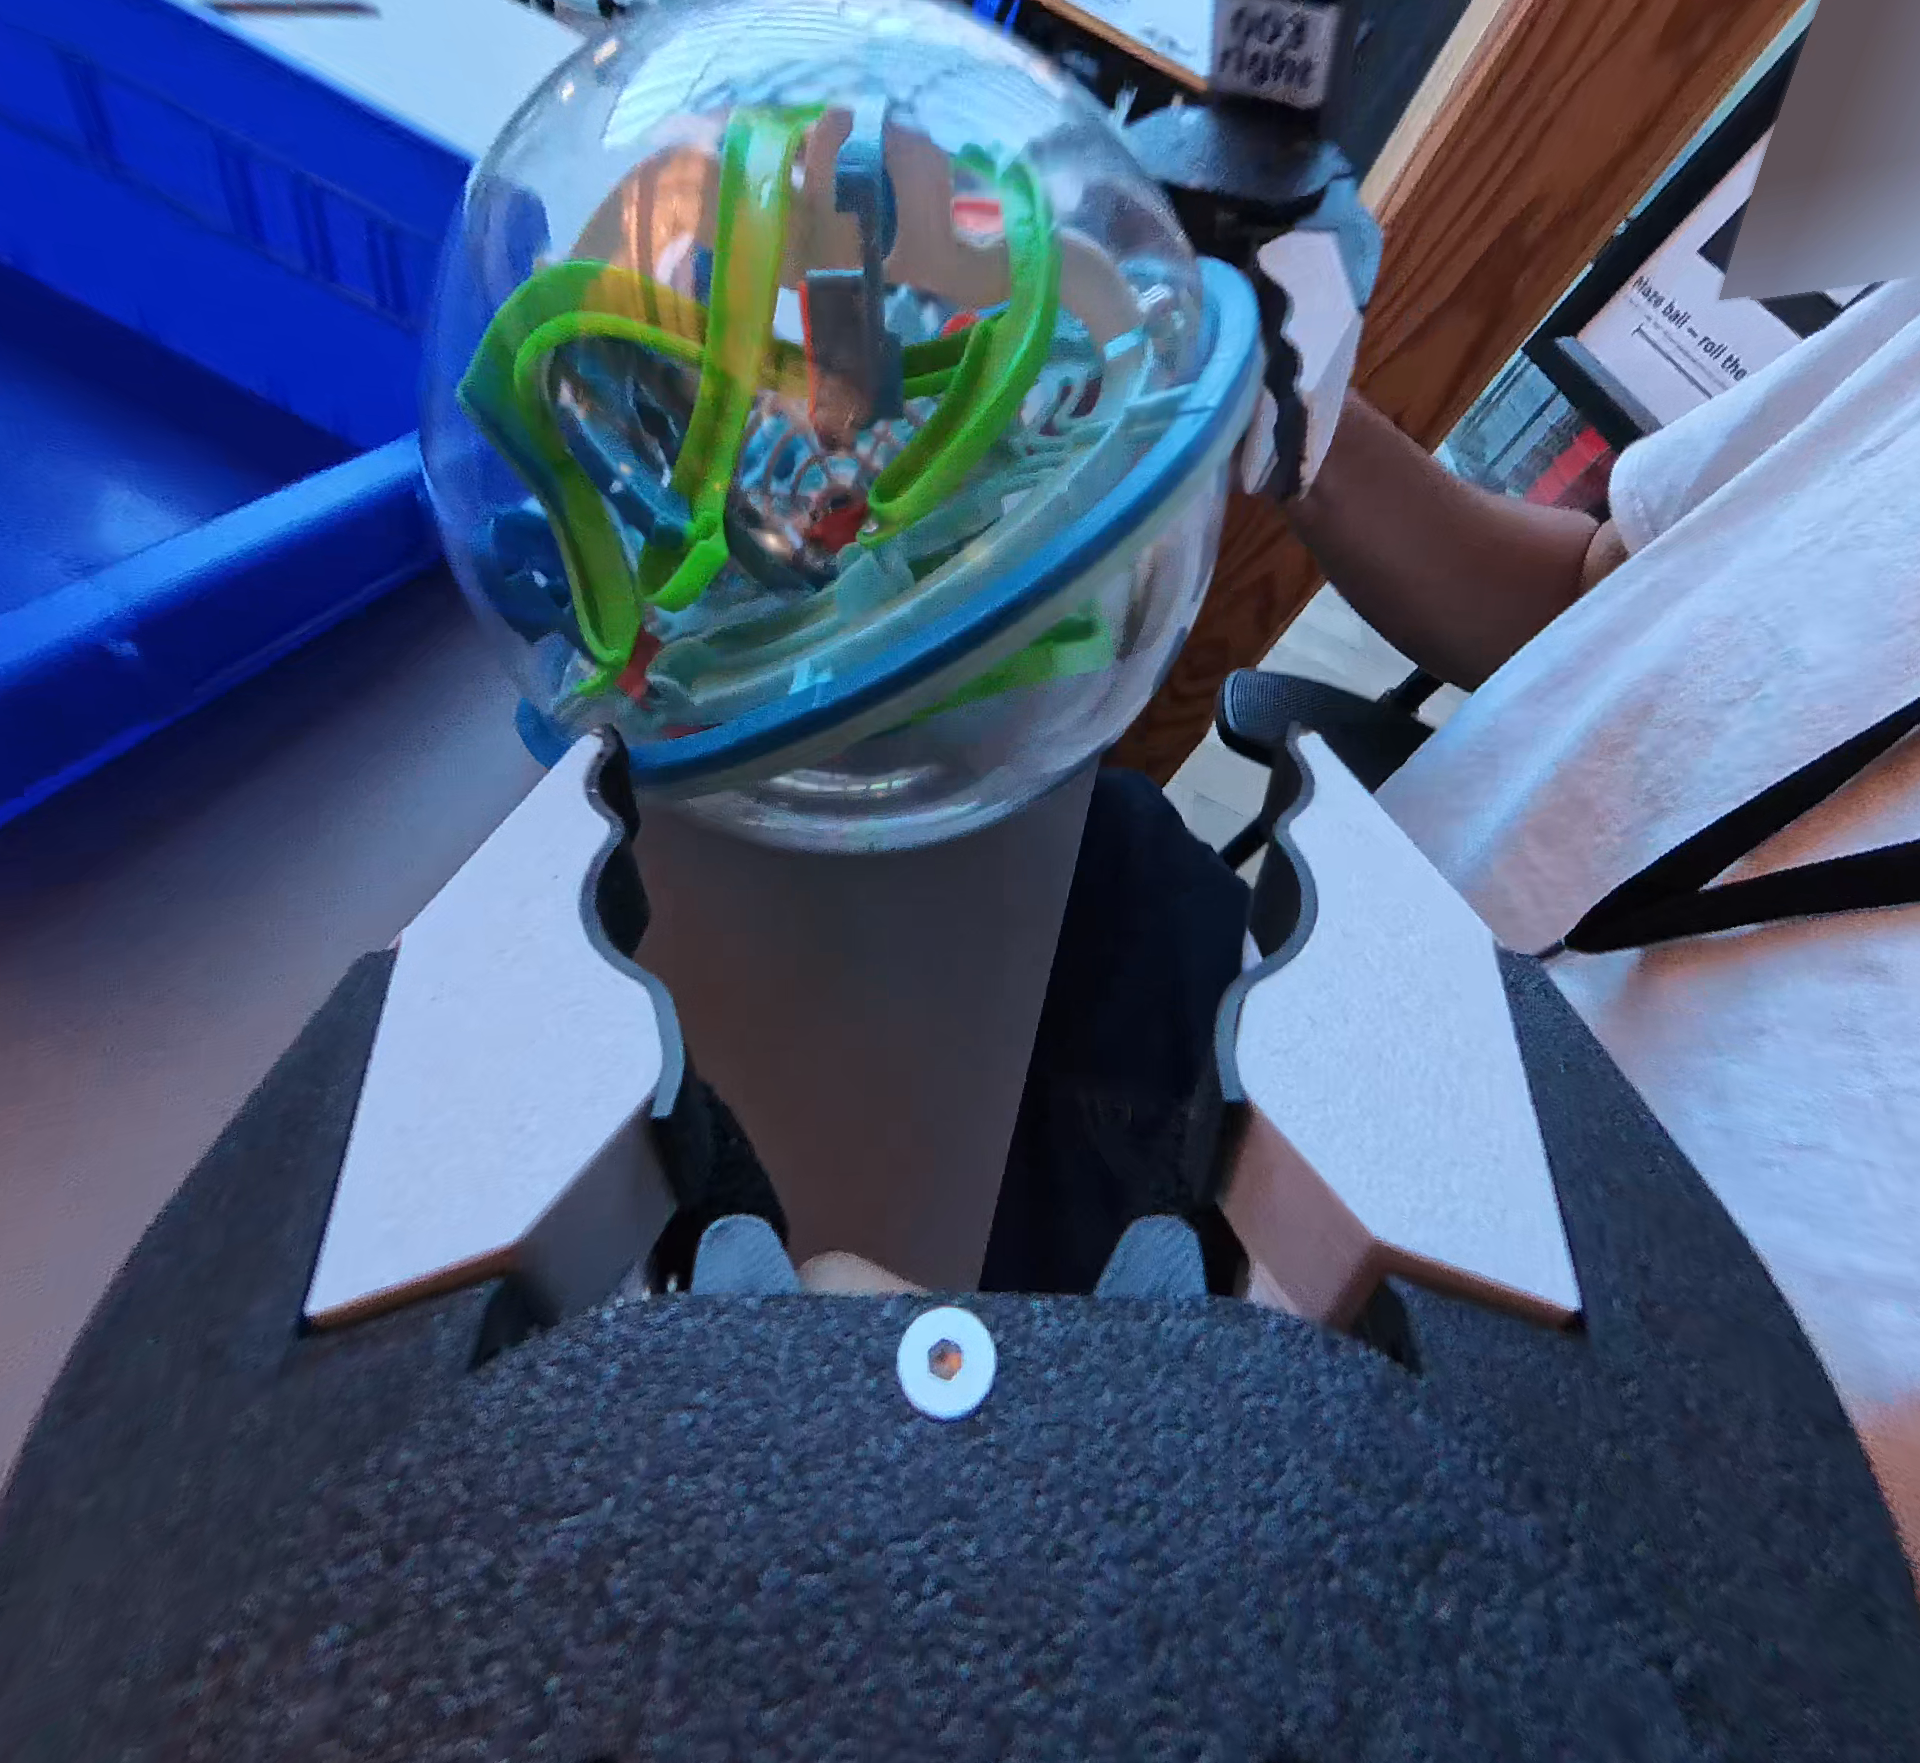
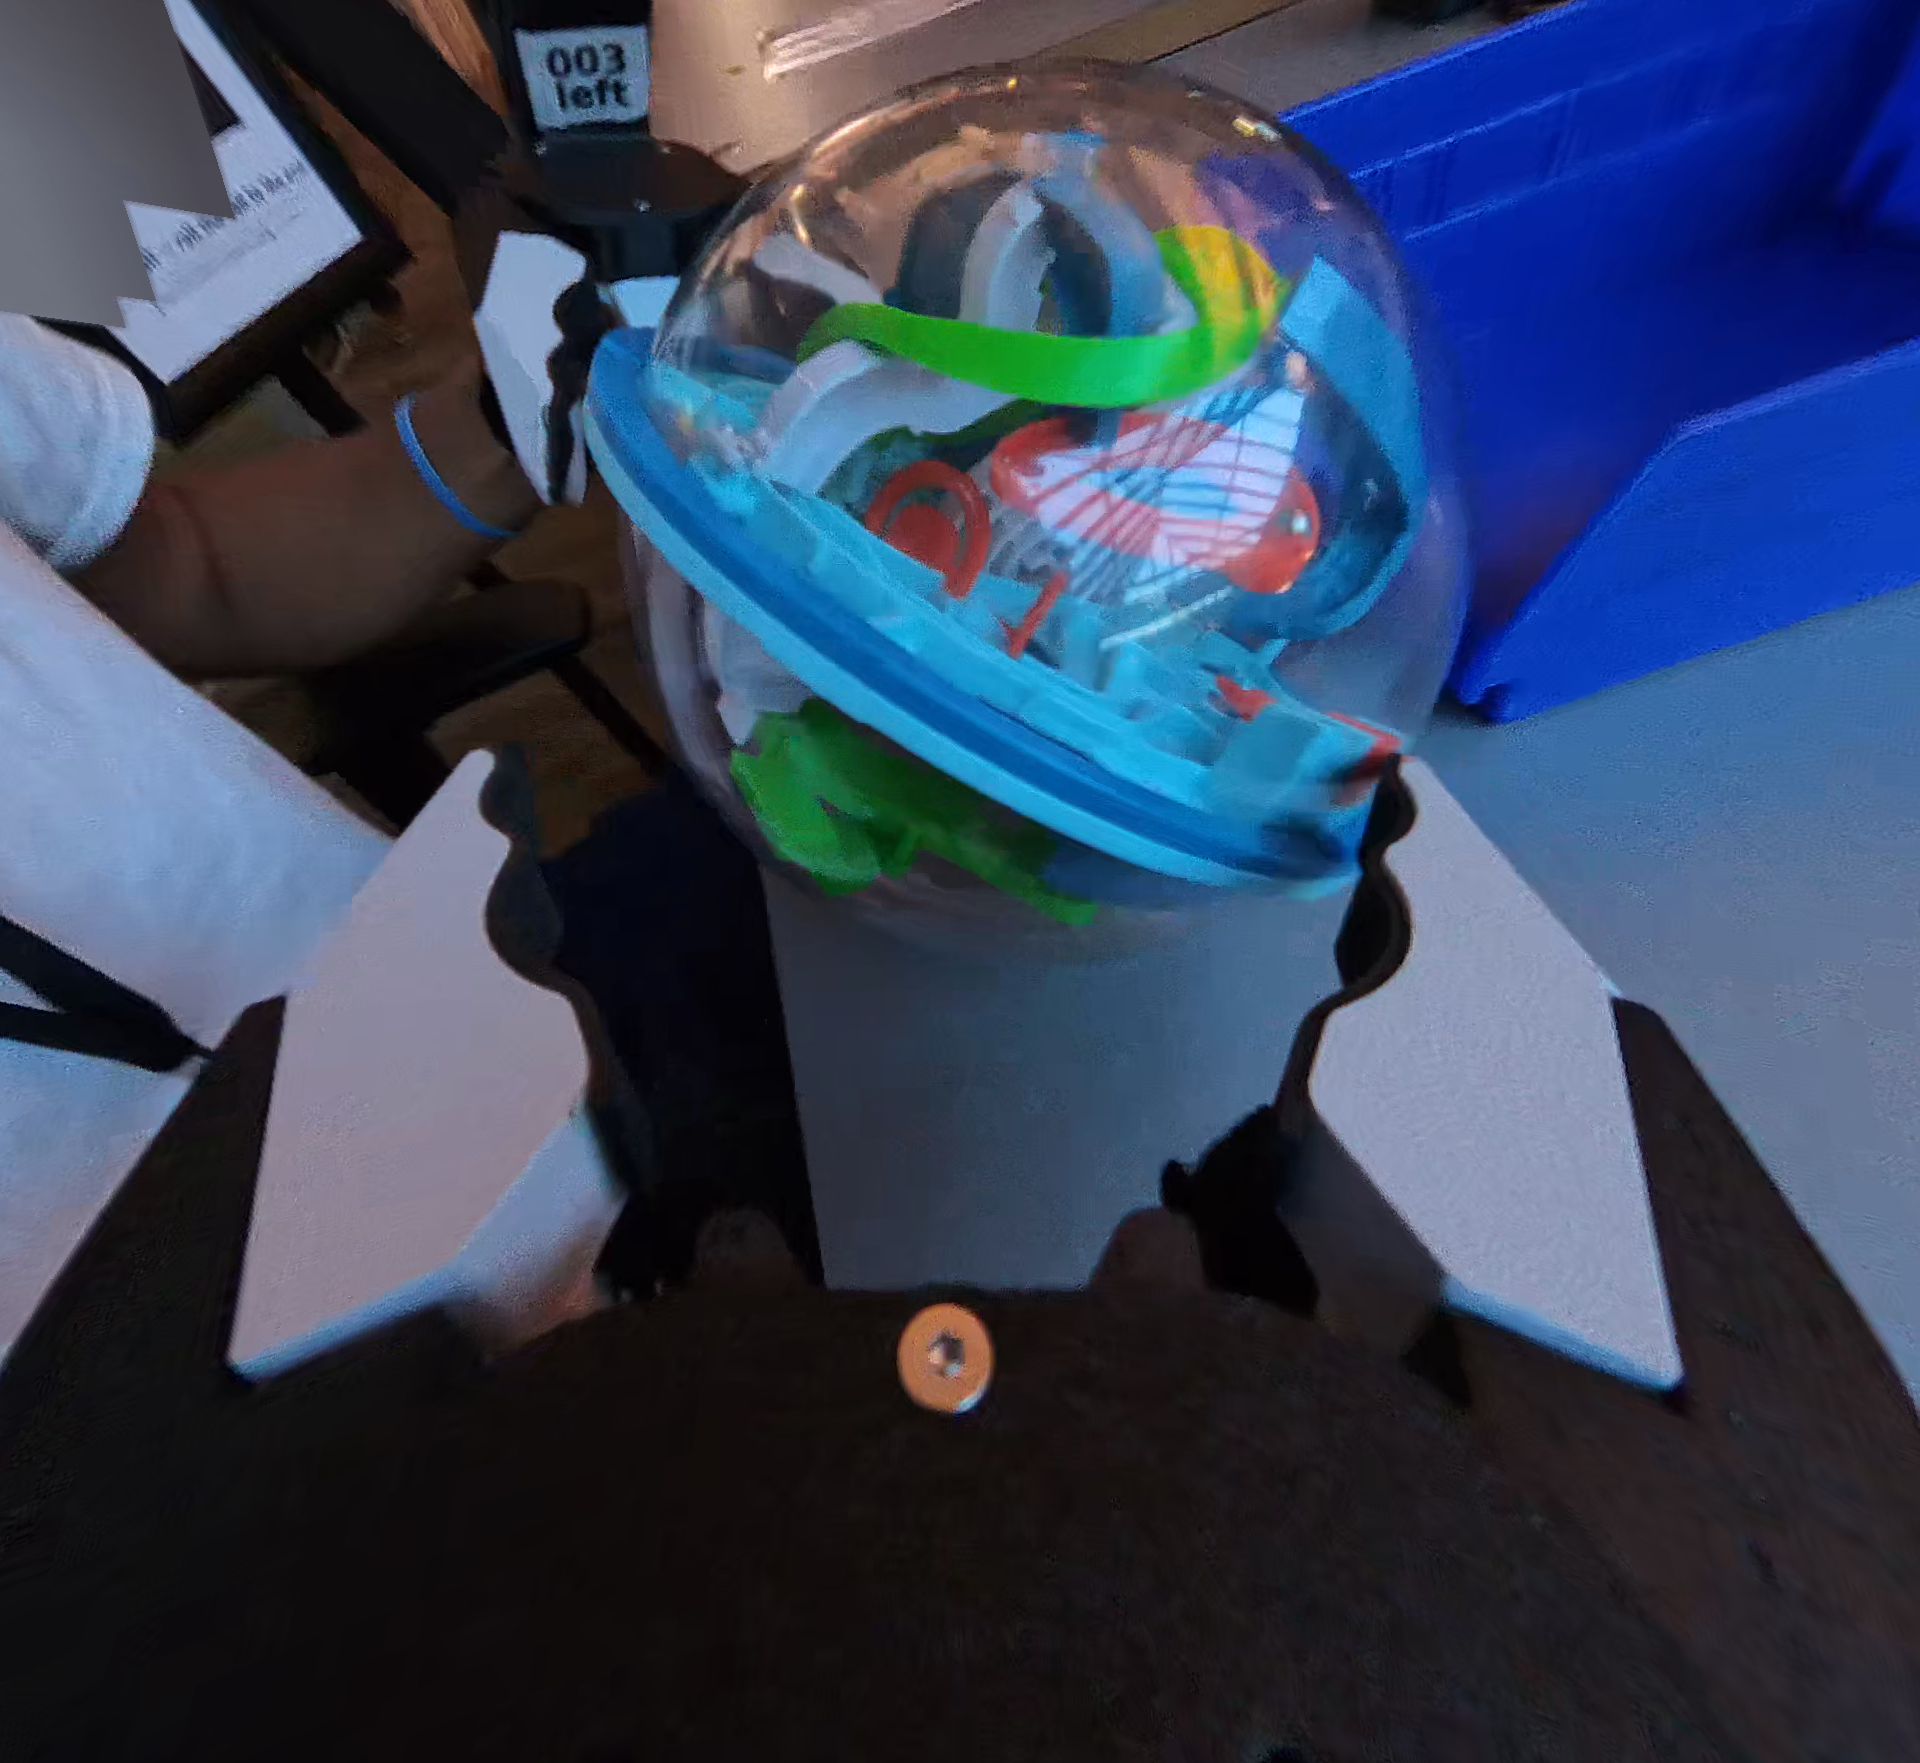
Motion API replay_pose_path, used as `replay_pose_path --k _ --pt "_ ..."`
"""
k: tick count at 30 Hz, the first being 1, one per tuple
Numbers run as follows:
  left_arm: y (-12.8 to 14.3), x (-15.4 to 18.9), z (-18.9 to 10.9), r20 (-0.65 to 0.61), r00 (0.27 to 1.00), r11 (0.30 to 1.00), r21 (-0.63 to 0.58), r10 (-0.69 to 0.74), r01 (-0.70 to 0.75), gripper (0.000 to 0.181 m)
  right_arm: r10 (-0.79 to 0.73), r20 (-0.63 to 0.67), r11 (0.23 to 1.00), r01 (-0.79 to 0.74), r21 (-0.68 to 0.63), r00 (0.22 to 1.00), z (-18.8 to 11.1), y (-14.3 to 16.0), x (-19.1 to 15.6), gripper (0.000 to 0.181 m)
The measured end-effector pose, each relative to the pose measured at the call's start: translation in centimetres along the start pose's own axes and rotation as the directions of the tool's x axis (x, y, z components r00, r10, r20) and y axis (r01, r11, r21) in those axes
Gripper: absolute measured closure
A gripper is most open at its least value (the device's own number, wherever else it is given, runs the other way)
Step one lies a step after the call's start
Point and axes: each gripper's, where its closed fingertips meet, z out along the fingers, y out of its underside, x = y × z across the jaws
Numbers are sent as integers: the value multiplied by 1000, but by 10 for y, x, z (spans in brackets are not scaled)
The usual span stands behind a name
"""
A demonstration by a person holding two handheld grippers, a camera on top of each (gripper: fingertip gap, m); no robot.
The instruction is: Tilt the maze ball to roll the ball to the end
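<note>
The maze ball (image 1: pixel 831 404) is a clear sphere with green, blue and orange tracks and a blue ring around its middle, tilted. It is held up above the grey table (image 1: pixel 208 934), squeezed between my two grippers. My left gripper (image 1: pixel 945 757) is open; its left fingertip (image 1: pixel 582 778) touches the ring. My right gripper (image 2: pixel 940 778) is open; its right fingertip (image 2: pixel 1403 809) touches the ring of the maze ball (image 2: pixel 1039 508). Each view shows the other gripper's finger against the far side. A small shiny spot (image 2: pixel 1299 524) sits on an orange track.
A large blue bin (image 1: pixel 156 363) (image 2: pixel 1662 363) stands on the table beside the ball. A wooden post (image 1: pixel 1558 155), a framed sign (image 1: pixel 1683 331) and a person in a white shirt (image 1: pixel 1714 622) are on the other side. Desks and chairs stand far behind.
</note>
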Motion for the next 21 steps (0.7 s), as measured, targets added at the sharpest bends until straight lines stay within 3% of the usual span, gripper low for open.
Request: replay_pose_path --k 6,10,15,21 --pt "9 -2 11 62 998 998 -54 19 -16 49 -88 -74 996 89 11 993 7 -10 2 28" --pt "17 -1 10 48 999 999 -21 -24 25 55 -139 -86 990 141 19 987 7 -21 -2 33" --pt "19 -4 4 11 995 995 20 -101 100 67 -113 -39 992 116 57 993 3 -29 -8 43" --pt "8 -21 -2 31 994 995 22 -102 102 58 -27 -25 998 28 47 999 5 -28 -2 45"
